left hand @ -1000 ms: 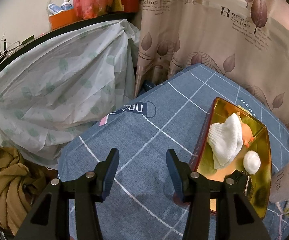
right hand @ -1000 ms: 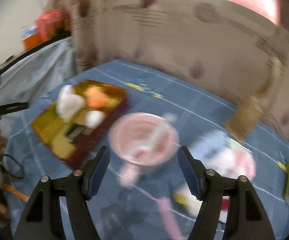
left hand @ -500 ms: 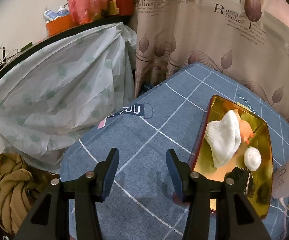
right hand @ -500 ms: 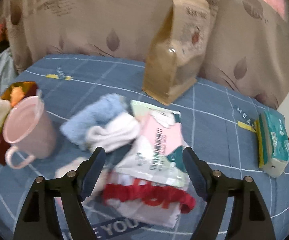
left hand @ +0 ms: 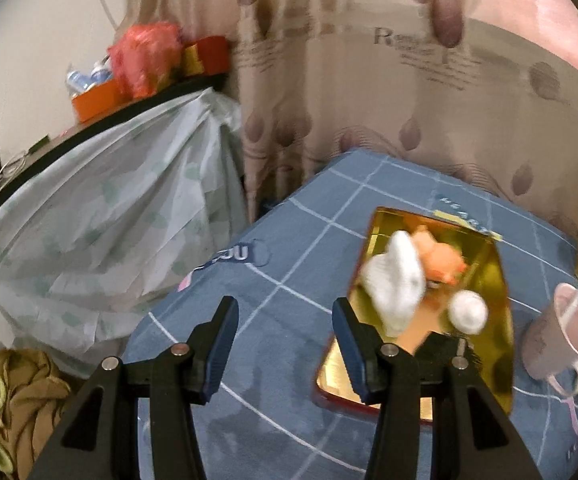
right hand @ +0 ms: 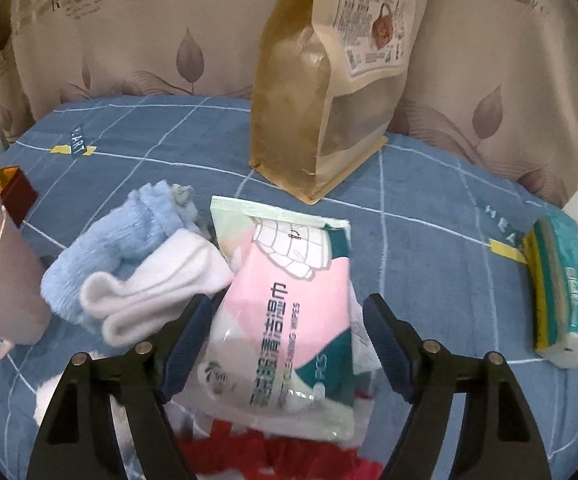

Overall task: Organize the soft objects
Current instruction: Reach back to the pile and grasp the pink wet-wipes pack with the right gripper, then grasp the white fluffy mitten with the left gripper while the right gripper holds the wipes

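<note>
Right tool (right hand: 285, 324) is spread wide and gripping nothing, straddling the wet wipes pack (right hand: 285, 316), which lies dead ahead between the fingers with its long axis running away from the tool. Just left of the pack sit the white sock (right hand: 157, 296) and blue fuzzy sock (right hand: 117, 240). Left tool (left hand: 285, 344) is also released and empty, over bare counter (left hand: 273, 280) beside the gold tray (left hand: 493, 344), so I'd say the right one's nearer.

A pink-and-teal plastic wipes pack (right hand: 285, 320) is lying on the blue checked cloth-covered desk (right hand: 429, 200), a tall brown paper bag (right hand: 329, 92) standing beyond it, rolled blue and white socks (right hand: 137, 264) lying left, a teal tissue pack (right hand: 565, 284) sitting far right.
</note>
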Demonstrator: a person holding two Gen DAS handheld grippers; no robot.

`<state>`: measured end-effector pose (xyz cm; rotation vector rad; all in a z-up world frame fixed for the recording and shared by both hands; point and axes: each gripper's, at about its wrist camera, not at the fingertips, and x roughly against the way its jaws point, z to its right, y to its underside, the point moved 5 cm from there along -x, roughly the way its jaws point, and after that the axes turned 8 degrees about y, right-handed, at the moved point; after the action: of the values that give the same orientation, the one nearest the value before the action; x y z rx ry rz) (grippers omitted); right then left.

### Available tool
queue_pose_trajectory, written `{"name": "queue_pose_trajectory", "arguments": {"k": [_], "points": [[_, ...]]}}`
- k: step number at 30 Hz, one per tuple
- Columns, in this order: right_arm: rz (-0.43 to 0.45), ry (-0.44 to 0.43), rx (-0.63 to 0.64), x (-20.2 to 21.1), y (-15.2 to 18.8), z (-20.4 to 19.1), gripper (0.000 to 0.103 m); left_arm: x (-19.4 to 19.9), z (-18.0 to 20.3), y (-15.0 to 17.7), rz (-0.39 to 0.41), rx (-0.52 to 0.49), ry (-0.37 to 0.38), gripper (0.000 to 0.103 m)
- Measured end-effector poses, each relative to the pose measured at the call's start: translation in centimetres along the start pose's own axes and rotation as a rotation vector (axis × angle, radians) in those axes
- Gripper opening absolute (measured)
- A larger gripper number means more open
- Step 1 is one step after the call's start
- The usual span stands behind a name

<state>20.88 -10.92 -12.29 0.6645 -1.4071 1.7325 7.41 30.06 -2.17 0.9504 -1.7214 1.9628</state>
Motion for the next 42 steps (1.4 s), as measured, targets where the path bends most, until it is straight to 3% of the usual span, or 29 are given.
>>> {"name": "queue_pose_trajectory", "arguments": {"k": [8, 13, 19, 26, 35, 42], "points": [[0.018, -0.011, 0.024, -1.1, -0.3, -3.2, 0.057, 2.0, 8.3, 1.1, -0.023, -0.175, 0.167, 0.05], [0.054, -0.022, -0.018, -0.1, -0.5, -4.3, 0.055, 3.3, 15.1, 2.1, -0.031, -0.284, 0.304, 0.054], [0.12, 0.018, -0.085, 2.6, -0.4, -2.4, 0.055, 4.5, 23.0, 4.1, -0.073, -0.399, 0.467, 0.054], [0.105, 0.107, -0.159, 3.8, 2.6, 0.8, 0.055, 5.0, 30.8, 7.4, -0.145, -0.535, 0.614, 0.054], [0.008, 0.143, -0.248, 1.7, 6.9, 2.8, 0.055, 3.0, 36.8, 10.5, -0.281, -0.597, 0.707, 0.054], [0.026, 0.125, -0.262, 1.5, 7.0, 2.3, 0.055, 0.9, 38.7, 11.5, -0.331, -0.647, 0.673, 0.055]]}}
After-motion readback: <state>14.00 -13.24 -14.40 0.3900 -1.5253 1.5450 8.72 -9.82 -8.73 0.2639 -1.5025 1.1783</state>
